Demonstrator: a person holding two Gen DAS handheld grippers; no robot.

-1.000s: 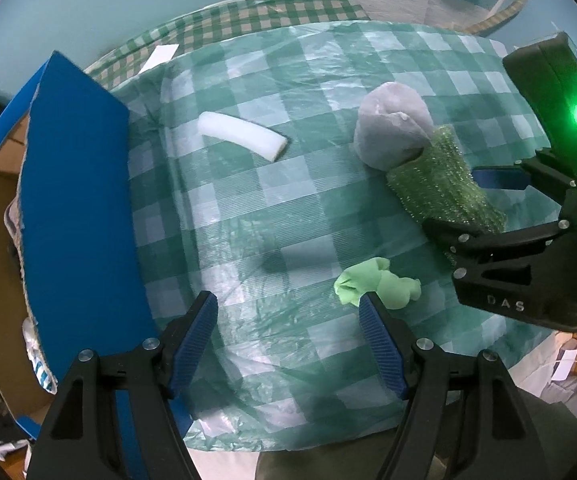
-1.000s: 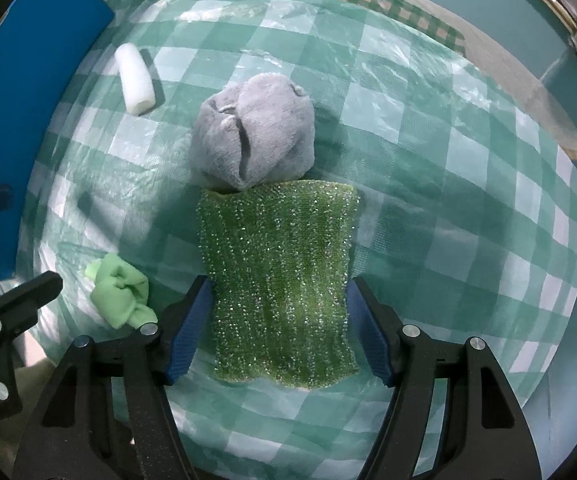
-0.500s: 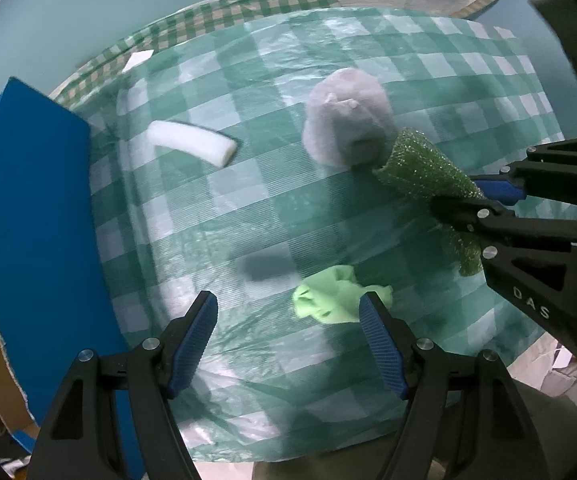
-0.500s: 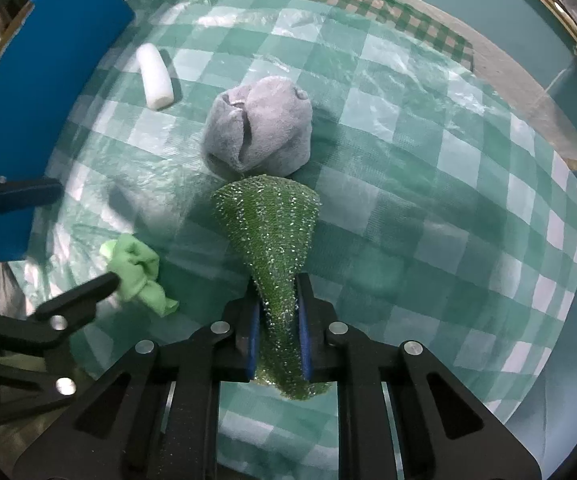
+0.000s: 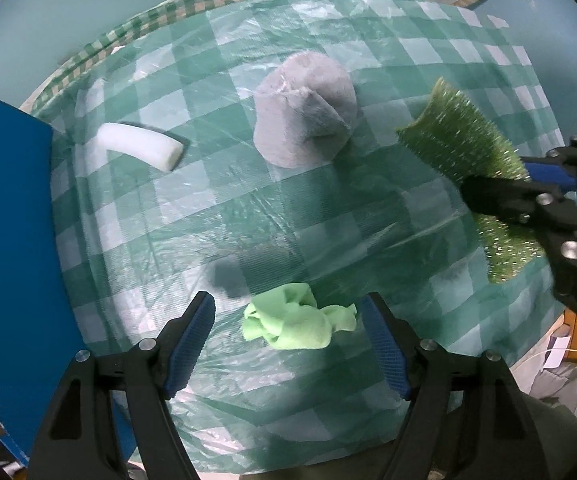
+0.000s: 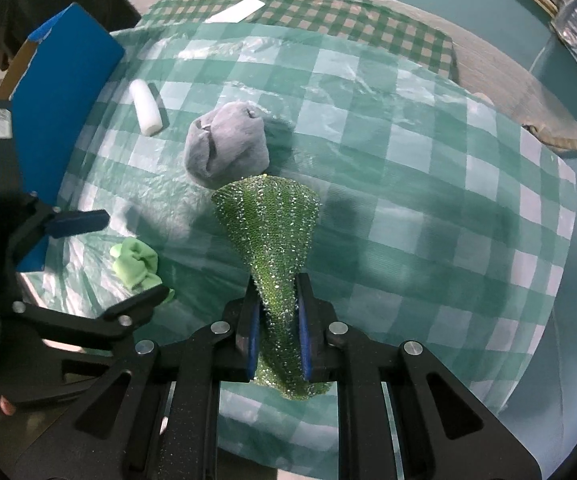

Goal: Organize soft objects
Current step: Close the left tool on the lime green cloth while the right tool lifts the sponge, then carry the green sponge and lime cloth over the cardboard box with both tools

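Observation:
My right gripper (image 6: 276, 312) is shut on a sparkly green scouring cloth (image 6: 272, 224) and holds it lifted off the table; the cloth also shows in the left wrist view (image 5: 464, 148). My left gripper (image 5: 288, 328) is open, its fingers on either side of a crumpled light green cloth (image 5: 296, 322), which also shows in the right wrist view (image 6: 136, 264). A grey balled-up cloth (image 5: 304, 120) (image 6: 228, 148) and a white foam roll (image 5: 140, 146) (image 6: 146, 108) lie on the checked tablecloth (image 5: 368, 208).
A blue cardboard box (image 5: 8, 240) stands at the table's left edge; it also shows in the right wrist view (image 6: 64, 92). A white paper slip (image 6: 236, 10) lies at the far edge. The table's front edge is just below my grippers.
My right gripper closed on the sparkly green cloth and lifted it off the table. My left gripper moved right, so the light green cloth now sits between its fingers.

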